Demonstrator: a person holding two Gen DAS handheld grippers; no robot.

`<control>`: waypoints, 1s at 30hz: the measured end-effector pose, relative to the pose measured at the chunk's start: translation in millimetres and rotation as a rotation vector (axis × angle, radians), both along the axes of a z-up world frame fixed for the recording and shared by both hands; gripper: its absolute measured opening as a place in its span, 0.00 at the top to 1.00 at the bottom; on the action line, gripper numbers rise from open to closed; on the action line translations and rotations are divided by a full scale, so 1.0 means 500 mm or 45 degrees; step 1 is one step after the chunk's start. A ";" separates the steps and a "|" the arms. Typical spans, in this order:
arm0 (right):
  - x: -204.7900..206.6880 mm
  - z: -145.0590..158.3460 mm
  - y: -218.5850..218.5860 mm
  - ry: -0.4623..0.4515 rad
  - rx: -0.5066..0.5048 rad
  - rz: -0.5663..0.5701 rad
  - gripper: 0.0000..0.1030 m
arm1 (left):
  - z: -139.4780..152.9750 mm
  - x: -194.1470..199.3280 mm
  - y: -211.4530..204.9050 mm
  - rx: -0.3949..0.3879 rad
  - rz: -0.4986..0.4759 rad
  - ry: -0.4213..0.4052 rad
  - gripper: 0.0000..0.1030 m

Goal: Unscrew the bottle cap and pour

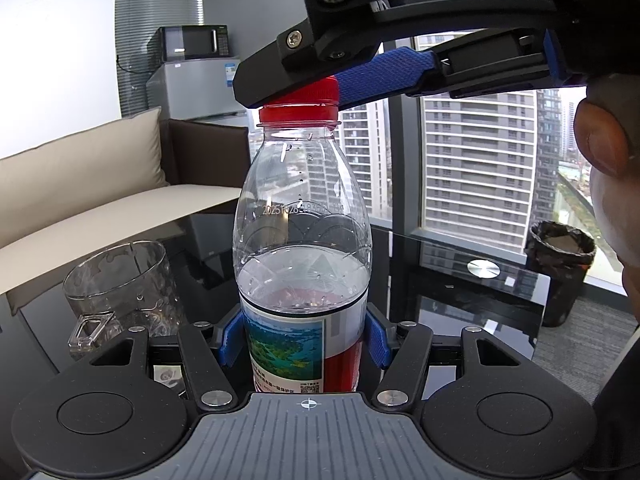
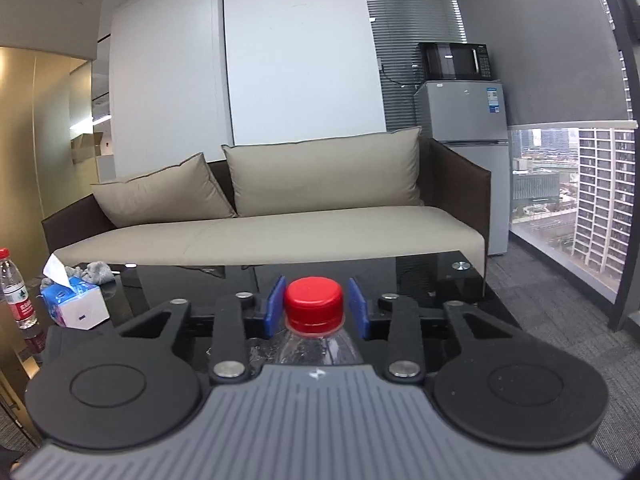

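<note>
A clear plastic water bottle (image 1: 302,216), about half full, stands upright on the black glass table (image 1: 460,292). My left gripper (image 1: 304,340) is shut on its labelled body, blue pads on both sides. Its red cap (image 1: 298,108) is on the neck. My right gripper (image 1: 320,80) reaches in from the upper right at cap height. In the right wrist view the red cap (image 2: 314,300) sits between the right gripper's (image 2: 316,306) blue pads with small gaps on both sides. An empty clear glass cup (image 1: 120,284) stands on the table left of the bottle.
A second bottle (image 2: 16,292), a tissue box (image 2: 76,304) and a grey cloth (image 2: 96,272) sit at the table's left end. A beige sofa (image 2: 260,232) lies beyond the table. A bin (image 1: 560,268) stands by the window. The person's hand (image 1: 600,140) is at right.
</note>
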State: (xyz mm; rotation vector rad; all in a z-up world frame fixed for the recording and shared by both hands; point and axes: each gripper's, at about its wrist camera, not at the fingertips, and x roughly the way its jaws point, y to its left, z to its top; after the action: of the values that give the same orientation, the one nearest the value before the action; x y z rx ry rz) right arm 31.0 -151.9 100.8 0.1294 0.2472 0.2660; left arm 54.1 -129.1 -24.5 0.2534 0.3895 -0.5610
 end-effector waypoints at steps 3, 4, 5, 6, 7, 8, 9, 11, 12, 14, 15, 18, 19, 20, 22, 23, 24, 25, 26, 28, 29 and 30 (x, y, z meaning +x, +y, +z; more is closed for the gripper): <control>-0.002 -0.001 0.002 -0.013 -0.032 0.023 0.68 | 0.000 -0.002 0.001 0.000 0.000 0.000 0.46; -0.002 -0.001 0.002 -0.018 -0.047 0.034 0.68 | 0.000 -0.002 0.002 -0.001 0.000 0.000 0.46; -0.002 -0.001 0.002 -0.022 -0.060 0.046 0.68 | 0.000 -0.003 0.002 -0.001 0.000 0.000 0.46; -0.001 -0.001 0.000 -0.024 -0.069 0.062 0.69 | 0.000 -0.004 0.003 -0.001 0.001 0.000 0.46; 0.000 -0.001 -0.002 -0.025 -0.075 0.080 0.69 | 0.000 -0.004 0.003 -0.001 0.001 0.000 0.46; 0.003 -0.001 -0.006 -0.028 -0.083 0.101 0.69 | 0.000 -0.004 0.003 -0.002 0.001 0.000 0.46; 0.006 -0.002 -0.011 -0.031 -0.092 0.125 0.69 | 0.000 -0.004 0.003 -0.002 0.001 0.001 0.46; 0.010 -0.003 -0.019 -0.039 -0.109 0.175 0.69 | 0.000 -0.003 0.005 -0.007 0.003 0.005 0.46; 0.013 -0.003 -0.024 -0.042 -0.115 0.200 0.69 | 0.000 -0.003 0.006 -0.009 0.003 0.007 0.46; 0.018 -0.002 -0.031 -0.049 -0.138 0.245 0.69 | 0.000 -0.002 0.006 -0.010 0.004 0.008 0.45; 0.020 -0.002 -0.034 -0.055 -0.151 0.270 0.69 | 0.000 -0.002 0.006 -0.011 0.005 0.009 0.45; 0.026 -0.002 -0.044 -0.050 -0.137 0.290 0.69 | 0.000 -0.002 0.005 -0.013 0.005 0.008 0.46; 0.027 -0.001 -0.047 -0.037 -0.118 0.280 0.68 | 0.000 -0.002 0.004 -0.012 0.005 0.007 0.46; 0.027 0.000 -0.048 -0.028 -0.099 0.259 0.68 | 0.000 -0.002 0.003 -0.013 0.005 0.006 0.46; 0.027 0.002 -0.049 -0.013 -0.060 0.209 0.69 | 0.000 -0.002 0.001 -0.012 0.003 0.005 0.46; 0.026 0.002 -0.047 -0.005 -0.034 0.181 0.69 | 0.001 -0.002 0.000 -0.010 0.003 0.003 0.46; 0.026 0.001 -0.044 0.001 -0.010 0.161 0.68 | 0.001 -0.003 0.000 -0.009 0.004 0.002 0.46; 0.027 0.000 -0.042 0.005 0.000 0.150 0.68 | 0.001 -0.003 0.001 -0.010 0.004 0.003 0.46; 0.027 -0.001 -0.037 0.008 0.003 0.136 0.68 | 0.001 -0.002 0.002 -0.011 0.004 0.004 0.46; 0.025 -0.003 -0.029 -0.007 0.014 0.107 0.68 | 0.001 -0.002 0.001 -0.011 0.004 0.005 0.46; 0.025 -0.003 -0.025 -0.012 0.019 0.089 0.68 | 0.001 -0.003 0.000 -0.010 0.004 0.004 0.46; 0.025 -0.004 -0.021 -0.014 0.019 0.075 0.68 | 0.002 -0.003 -0.001 -0.007 0.003 0.002 0.46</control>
State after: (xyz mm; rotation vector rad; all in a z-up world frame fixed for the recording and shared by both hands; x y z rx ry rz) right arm 43.6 -162.6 98.9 0.1357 0.2381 0.3268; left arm 52.3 -129.6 -23.5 0.2469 0.3898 -0.5603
